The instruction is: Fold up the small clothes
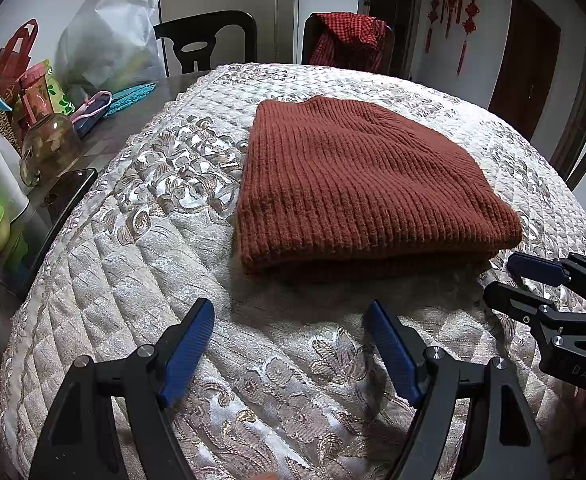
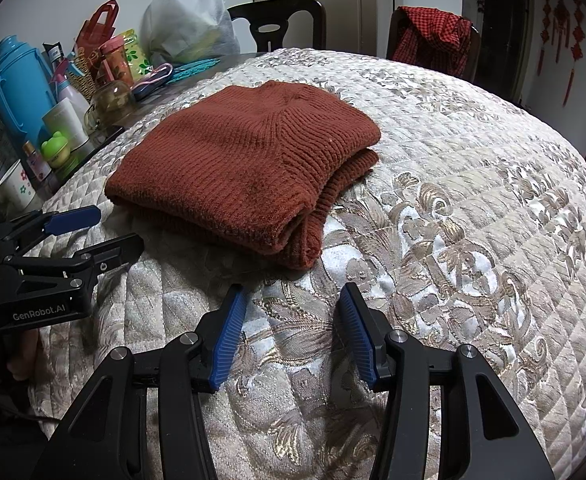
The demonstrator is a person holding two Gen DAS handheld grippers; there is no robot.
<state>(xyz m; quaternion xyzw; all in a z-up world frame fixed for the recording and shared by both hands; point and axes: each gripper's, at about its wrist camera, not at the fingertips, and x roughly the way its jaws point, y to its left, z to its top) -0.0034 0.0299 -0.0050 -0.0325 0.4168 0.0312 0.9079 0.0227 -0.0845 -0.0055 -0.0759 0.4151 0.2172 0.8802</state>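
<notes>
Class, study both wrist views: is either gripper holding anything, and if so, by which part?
Nothing is held. The left gripper and right gripper are open, short of the folded sweater.

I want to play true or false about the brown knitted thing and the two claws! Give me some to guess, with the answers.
1. The brown knitted garment lies folded on the quilted cover. True.
2. The left claw is squeezing the garment. False: it is open, with nothing in it, apart from the garment.
3. The right claw holds nothing. True.
4. A blue flask stands among the clutter beside the cover. True.
5. The red checked cloth lies on top of the garment. False: it hangs over a chair behind the table.
</notes>
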